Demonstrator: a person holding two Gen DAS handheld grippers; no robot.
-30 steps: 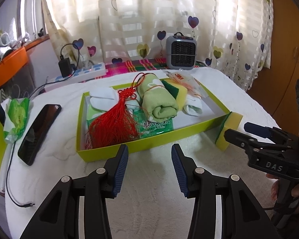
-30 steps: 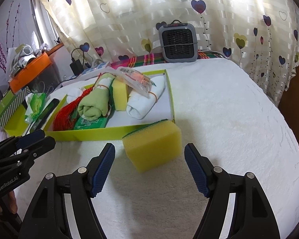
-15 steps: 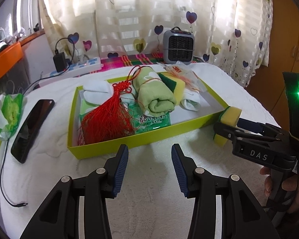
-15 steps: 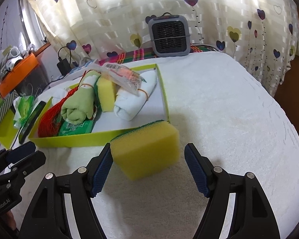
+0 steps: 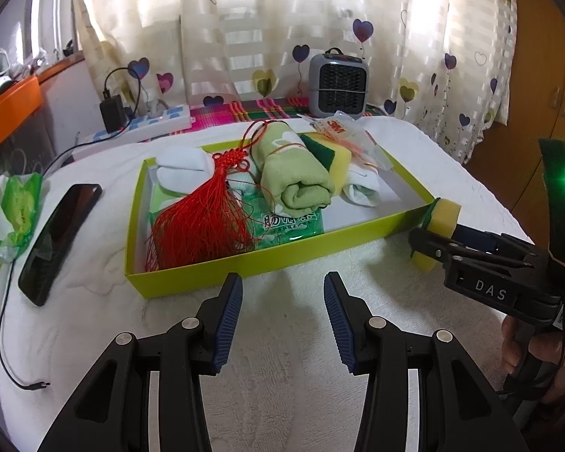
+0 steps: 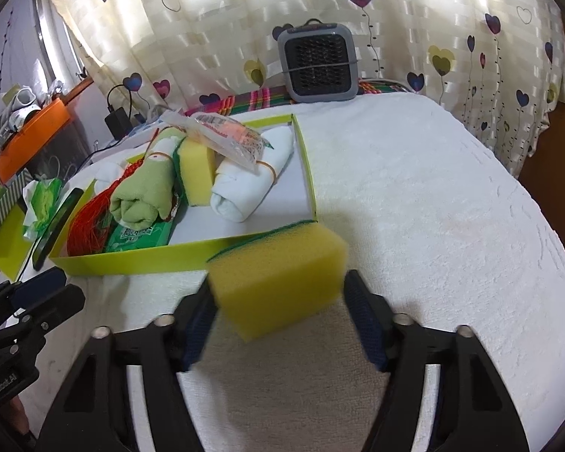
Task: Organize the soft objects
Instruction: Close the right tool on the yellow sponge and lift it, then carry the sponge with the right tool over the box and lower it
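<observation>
Yellow sponge (image 6: 278, 275) gripped by right fingers (image 6: 365, 324) beside tray (image 6: 139, 260) corner, left fingers (image 5: 228, 310) open, apart.

Sponge (image 6: 278, 278) between the right gripper's (image 6: 278, 324) fingers: yellow, green scouring face. Tray (image 5: 282, 258) ahead: lime green. Inside it: red tassel (image 5: 203, 218), pale green towel roll (image 5: 293, 177), white roll (image 6: 252, 180). Curtain (image 6: 245, 19) beyond: cream stripes, heart print.

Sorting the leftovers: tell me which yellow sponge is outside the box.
The sponge between the right gripper fingers, outside the green box at its near right corner. The other sponge stands inside, between the towel rolls.
</observation>
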